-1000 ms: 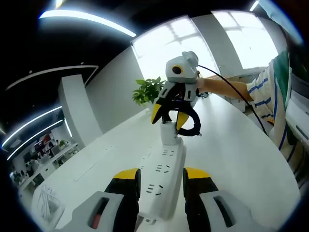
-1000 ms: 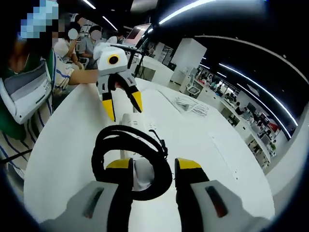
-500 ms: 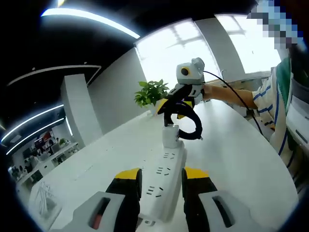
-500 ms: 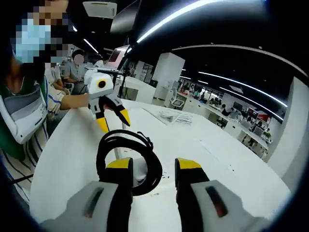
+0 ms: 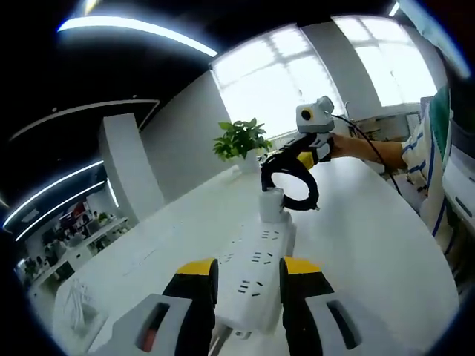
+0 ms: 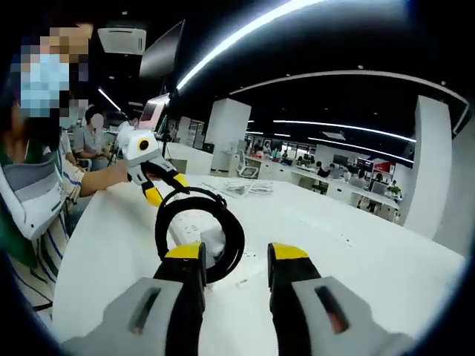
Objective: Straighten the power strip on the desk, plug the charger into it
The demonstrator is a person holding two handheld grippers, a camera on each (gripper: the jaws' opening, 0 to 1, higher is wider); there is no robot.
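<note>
My white desk [image 5: 356,245] carries the power strip [image 5: 256,278] at 6 o'clock, a potted plant [image 5: 241,141] at 12, loose cables [image 5: 74,311] at 8.

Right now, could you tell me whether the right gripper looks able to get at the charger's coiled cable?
Probably yes. The black cable loops just ahead of the right gripper, whose jaws stand open. The charger stands on the strip, with nothing between.

The power strip [image 5: 256,278] and charger [image 5: 272,205] are white on a white counter [image 5: 356,252], and the coiled cable [image 5: 289,182] is black. The left gripper [image 5: 247,276] has yellow-tipped black fingers [image 5: 194,276]; the plant [image 5: 239,138] is green, the sleeve [image 5: 420,144] blue-and-white striped.
</note>
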